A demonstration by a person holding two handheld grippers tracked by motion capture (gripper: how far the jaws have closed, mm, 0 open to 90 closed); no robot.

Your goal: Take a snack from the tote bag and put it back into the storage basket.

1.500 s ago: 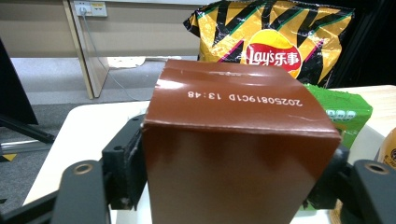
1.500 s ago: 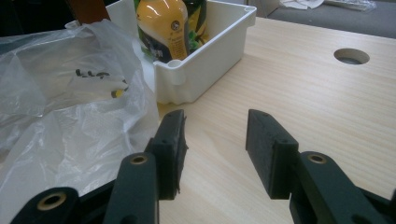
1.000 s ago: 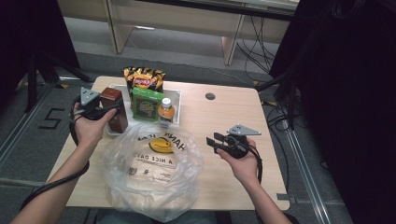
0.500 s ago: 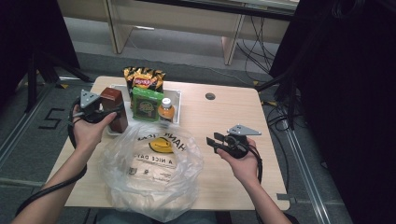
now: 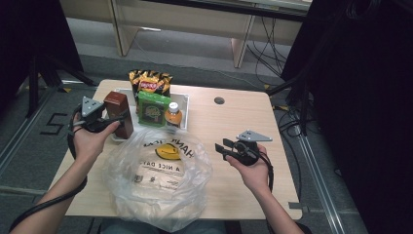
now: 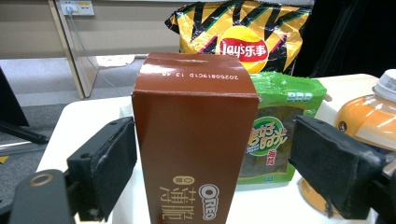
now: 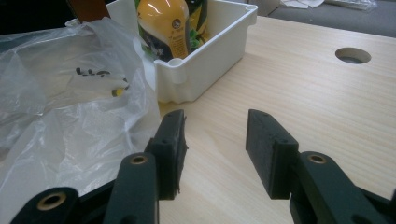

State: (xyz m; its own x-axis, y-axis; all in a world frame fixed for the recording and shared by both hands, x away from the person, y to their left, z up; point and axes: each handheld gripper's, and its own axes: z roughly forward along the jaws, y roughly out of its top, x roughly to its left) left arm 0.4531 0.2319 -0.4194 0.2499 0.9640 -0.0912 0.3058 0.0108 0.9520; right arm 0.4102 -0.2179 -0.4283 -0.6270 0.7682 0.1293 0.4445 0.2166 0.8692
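Pale wooden table (image 5: 234, 122), white plastic bin (image 7: 205, 56) at its far left. My left gripper (image 6: 210, 158) has its jaws spread around the tall brown cardboard Oreo box (image 6: 196, 140) standing in the bin; pads not pressing. My right gripper (image 7: 215, 149) hovers half open, empty, beside the crumpled clear plastic bag (image 7: 60, 121).

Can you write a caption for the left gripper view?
Open left gripper straddles an upright brown Oreo box.
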